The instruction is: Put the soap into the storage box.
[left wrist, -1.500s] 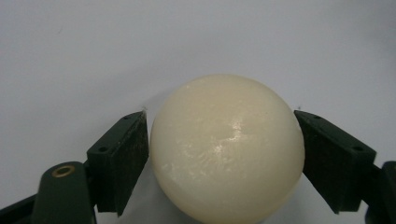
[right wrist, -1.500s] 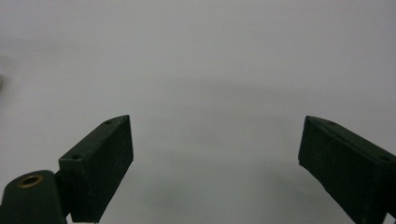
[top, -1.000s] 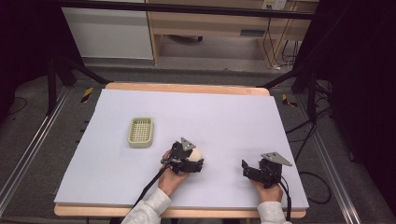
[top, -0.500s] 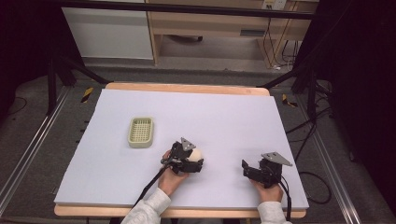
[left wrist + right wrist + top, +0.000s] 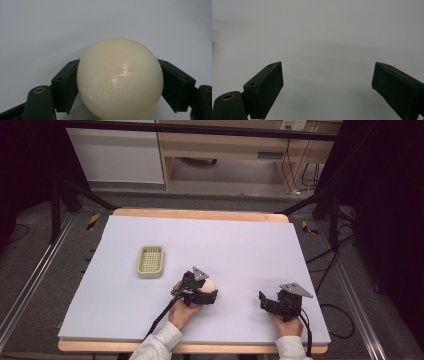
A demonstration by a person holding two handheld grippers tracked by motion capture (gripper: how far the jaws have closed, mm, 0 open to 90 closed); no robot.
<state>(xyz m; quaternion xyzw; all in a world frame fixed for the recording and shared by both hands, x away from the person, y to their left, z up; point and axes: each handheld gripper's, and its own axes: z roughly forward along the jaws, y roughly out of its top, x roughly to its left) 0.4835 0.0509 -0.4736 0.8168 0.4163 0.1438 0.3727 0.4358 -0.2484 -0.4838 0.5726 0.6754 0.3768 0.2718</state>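
Grasp step: left tongs (image 5: 119,82) clamp ball (image 5: 120,77). Right tongs (image 5: 327,87) agape, idle. Next, likely: lift, carry to basket (image 5: 150,261) ahead-left.

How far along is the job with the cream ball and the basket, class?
Done: the left gripper has closed on the cream ball, with both jaws pressed against its sides. In hand: the ball sits near the front of the table, apart from the small basket, which looks empty. Left: probably carrying the ball to the basket and releasing it. The right gripper is open and holds nothing.
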